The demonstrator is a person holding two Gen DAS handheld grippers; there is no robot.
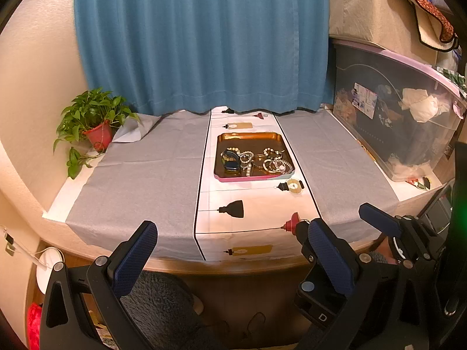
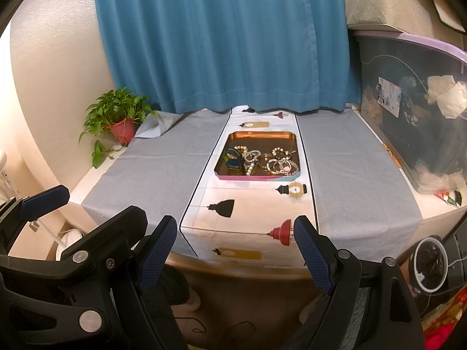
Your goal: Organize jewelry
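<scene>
A copper-coloured tray [image 1: 248, 137] with a pink front rim stands on the white patterned runner [image 1: 230, 221] in the middle of the table. It holds a heap of jewelry [image 1: 256, 160]: bead and pearl bracelets, bangles and a dark blue piece. The same tray [image 2: 259, 136] and jewelry [image 2: 262, 160] show in the right wrist view. My left gripper [image 1: 233, 233] is open and empty, back at the table's near edge. My right gripper [image 2: 233, 227] is open and empty beside it, also short of the tray. Its blue fingers [image 1: 379, 218] show at the right of the left wrist view.
A grey cloth [image 1: 146, 169] covers the table on both sides of the runner. A potted green plant [image 1: 93, 122] stands at the far left corner. A large clear storage bin [image 1: 402, 116] with a fabric box on top fills the right side. A blue curtain [image 1: 204, 40] hangs behind.
</scene>
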